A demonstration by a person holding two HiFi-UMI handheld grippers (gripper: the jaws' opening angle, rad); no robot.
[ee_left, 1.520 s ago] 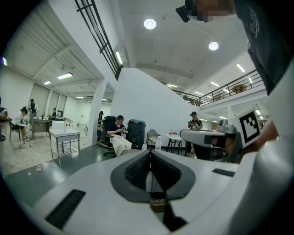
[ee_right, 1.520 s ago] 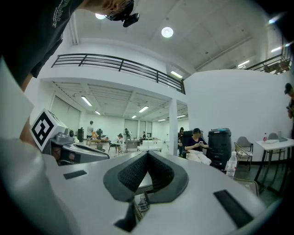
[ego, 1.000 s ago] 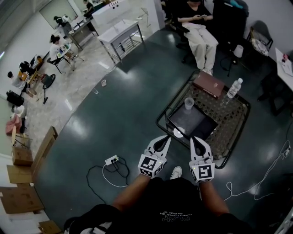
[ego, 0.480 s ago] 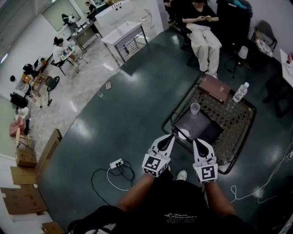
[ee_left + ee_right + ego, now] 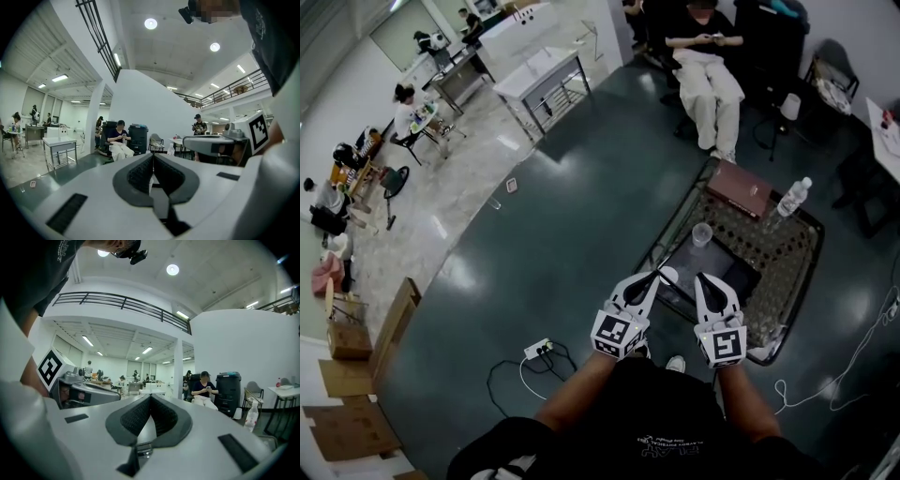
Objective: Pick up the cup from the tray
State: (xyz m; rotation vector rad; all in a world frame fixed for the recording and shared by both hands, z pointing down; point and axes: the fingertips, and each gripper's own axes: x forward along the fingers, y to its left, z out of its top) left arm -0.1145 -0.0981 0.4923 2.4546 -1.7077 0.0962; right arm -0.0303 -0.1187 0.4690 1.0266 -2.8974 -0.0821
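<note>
**While both grippers hang shut, the cup stands out of reach**

Though the person's two bare forearms reach forward side by side, neither tool touches anything on the table. The left gripper (image 5: 649, 281) points ahead nearly level, jaws pressed together with nothing between them, its tip over the near edge of the low black-framed table (image 5: 787, 272). The right gripper (image 5: 703, 279) runs parallel just beside it, jaws likewise closed and empty. Beyond both tips, the clear plastic cup (image 5: 701, 234) stands upright at the far corner of the dark square tray (image 5: 727, 267). A brown book (image 5: 739, 187) and a clear water bottle (image 5: 792, 197) lie farther back.
</note>
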